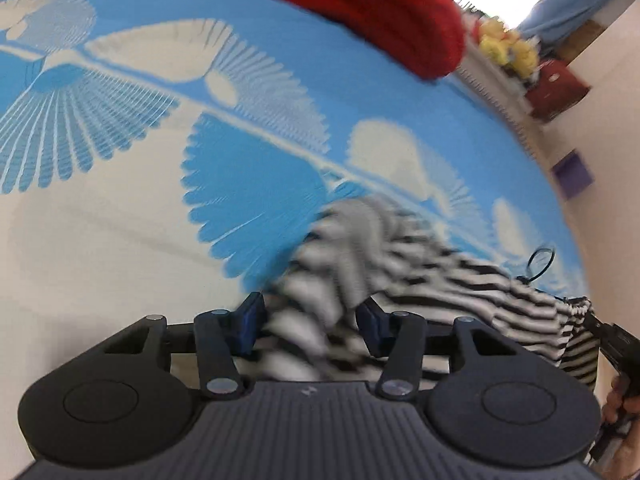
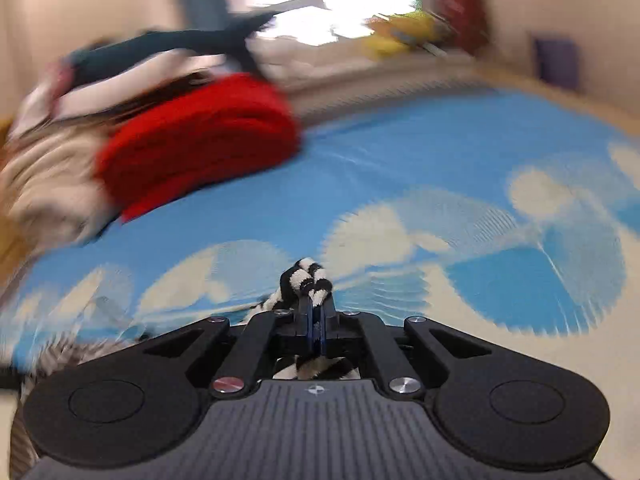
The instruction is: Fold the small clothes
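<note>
Spread over a blue-and-cream patterned bed cover (image 1: 120, 240), with a black-and-white striped garment (image 1: 460, 280) bunched and partly lifted near the lower right of the left wrist view. Left gripper (image 1: 310, 322) held with its jaws standing apart, blurred striped cloth lying in the gap; blue pads (image 1: 250, 320) not seen pressing on it. Right gripper (image 2: 318, 316) closed tight, a rolled edge of the same striped cloth poking out above its fingertips and more of it showing under the linkage. Same right gripper (image 1: 612, 340) glimpsed at the far right edge of the left wrist view, with a hand (image 1: 620, 404) behind it and the garment's gathered edge hanging from it. Farther back on the cover, a folded red knit piece (image 2: 200, 140), resting beside a heap of other clothes (image 2: 52, 168) in cream, white and dark tones. Beyond the bed's edge, a yellow soft toy (image 1: 508, 46), a red box (image 1: 558, 88) and a small purple block (image 1: 572, 174) by the pale wall. Much of both views smeared by motion blur.
</note>
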